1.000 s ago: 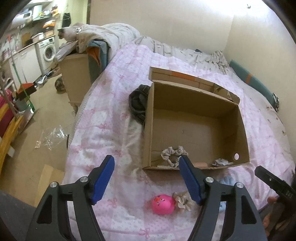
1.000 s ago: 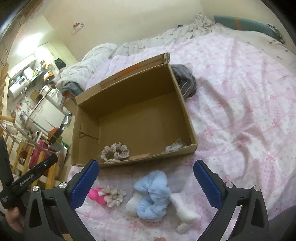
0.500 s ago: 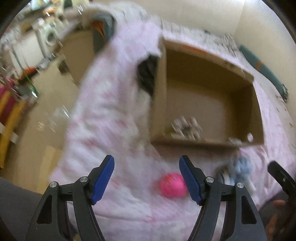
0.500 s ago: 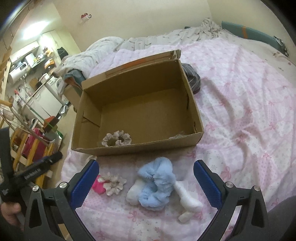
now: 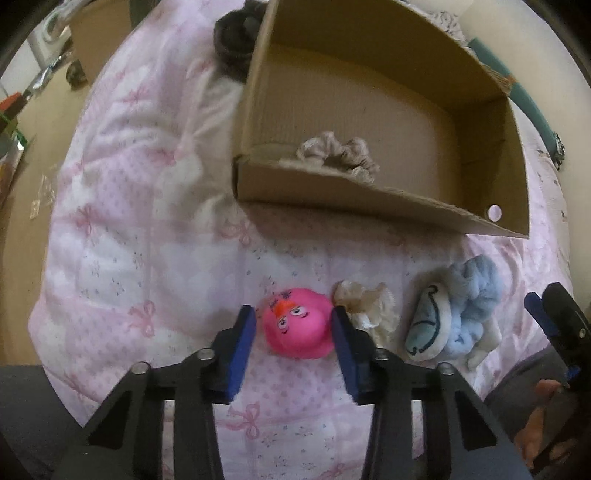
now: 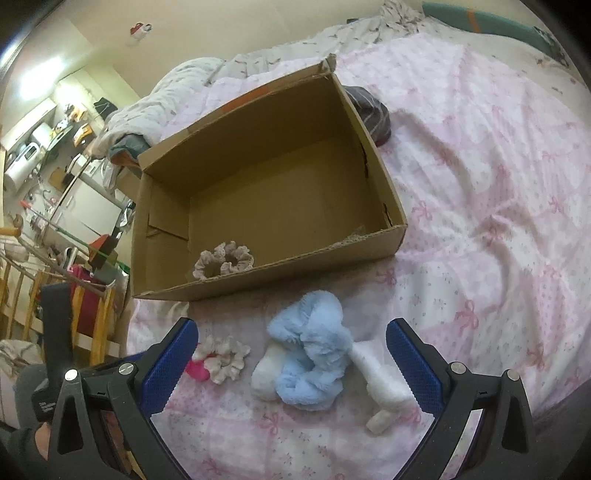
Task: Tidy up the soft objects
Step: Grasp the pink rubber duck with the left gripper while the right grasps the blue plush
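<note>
A pink toy ball with a face (image 5: 297, 325) lies on the pink bedspread in the left wrist view. My left gripper (image 5: 293, 325) straddles it, its blue pads close on both sides, with narrow gaps showing. A cream scrunchie (image 5: 367, 304) lies just right of it, then a blue-and-white plush (image 5: 454, 321). An open cardboard box (image 5: 369, 199) beyond holds a grey scrunchie (image 5: 338, 153). In the right wrist view my right gripper (image 6: 291, 354) is wide open and empty above the blue plush (image 6: 312, 350); the cream scrunchie (image 6: 225, 358) and box (image 6: 258, 273) show too.
A dark bundled cloth (image 5: 236, 33) lies behind the box's far left corner. The bed's left edge drops to the floor (image 5: 22, 206). Crumpled bedding (image 6: 177, 96) lies beyond the box, and kitchen furniture (image 6: 55, 155) stands at far left. The right gripper's tip (image 5: 554, 317) shows at the left view's right edge.
My left gripper has moved down and forward onto the pink ball and its jaws have narrowed around it. The right gripper has barely moved.
</note>
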